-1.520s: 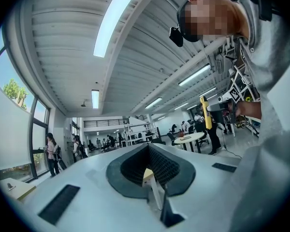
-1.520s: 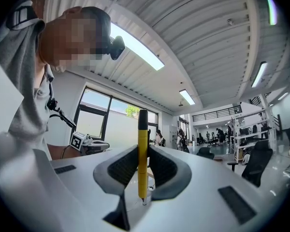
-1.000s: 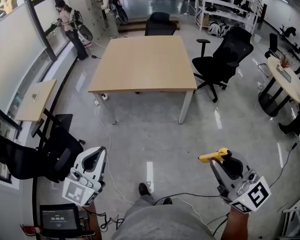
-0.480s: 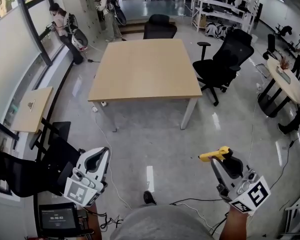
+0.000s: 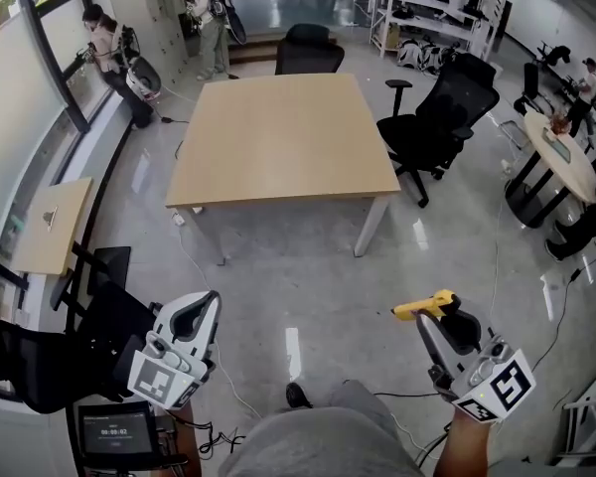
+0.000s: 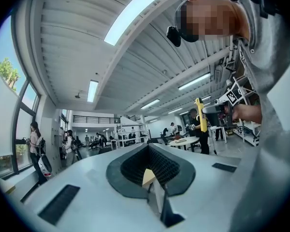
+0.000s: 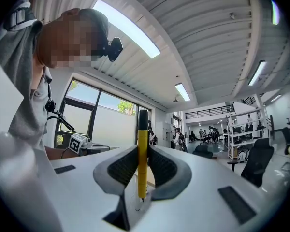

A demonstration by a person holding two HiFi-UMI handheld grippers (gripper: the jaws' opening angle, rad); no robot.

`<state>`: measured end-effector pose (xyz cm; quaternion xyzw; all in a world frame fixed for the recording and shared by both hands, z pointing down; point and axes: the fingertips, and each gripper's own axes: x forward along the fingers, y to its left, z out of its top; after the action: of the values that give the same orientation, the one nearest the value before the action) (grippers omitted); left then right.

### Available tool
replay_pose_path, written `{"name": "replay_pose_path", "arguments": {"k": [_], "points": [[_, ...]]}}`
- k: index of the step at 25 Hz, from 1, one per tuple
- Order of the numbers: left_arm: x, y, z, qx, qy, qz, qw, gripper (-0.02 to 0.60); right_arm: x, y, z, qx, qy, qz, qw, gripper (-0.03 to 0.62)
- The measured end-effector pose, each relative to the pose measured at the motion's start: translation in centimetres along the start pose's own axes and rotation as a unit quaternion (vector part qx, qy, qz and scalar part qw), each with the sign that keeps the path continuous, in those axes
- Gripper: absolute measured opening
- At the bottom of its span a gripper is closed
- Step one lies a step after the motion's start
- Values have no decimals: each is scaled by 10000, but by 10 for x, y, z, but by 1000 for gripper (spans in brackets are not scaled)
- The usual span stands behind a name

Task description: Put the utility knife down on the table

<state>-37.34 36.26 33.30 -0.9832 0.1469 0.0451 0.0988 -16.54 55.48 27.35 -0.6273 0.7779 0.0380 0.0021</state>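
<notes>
Yellow utility knife (image 5: 424,307) pinched in the right gripper (image 5: 440,316), well short of the table (image 5: 278,137).

In the right gripper view the knife (image 7: 142,149) stands upright between the two dark pads, which press on it from both sides, its black end sticking out above them; in the head view it pokes out leftward from the jaws. The left gripper (image 5: 191,318) is held low at the other side, its jaws pressed together with nothing between them. A bare stretch of grey floor (image 5: 308,266) lies between the person and the table's near edge. The wooden tabletop is bare. A black office chair (image 5: 442,117) sits just beside its right edge, another (image 5: 308,48) at the far edge.
</notes>
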Motion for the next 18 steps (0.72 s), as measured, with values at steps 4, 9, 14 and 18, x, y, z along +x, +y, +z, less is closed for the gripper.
{"name": "replay_pose_path", "arguments": {"k": [4,9,14,18], "points": [[19,3,-6,-52,34,-82,9999,5,9,-17,-2,15,53,-38,10000,72],[47,19,-5,-52,48,-12,10000,5,28,-48,-1,75,65,-10,10000,72],[83,31,3,22,28,91,10000,5,46,-87,5,125,10,109,9999,72],[111,38,3,40,24,179,9998,5,58,-116,5,128,15,197,9997,72]]}}
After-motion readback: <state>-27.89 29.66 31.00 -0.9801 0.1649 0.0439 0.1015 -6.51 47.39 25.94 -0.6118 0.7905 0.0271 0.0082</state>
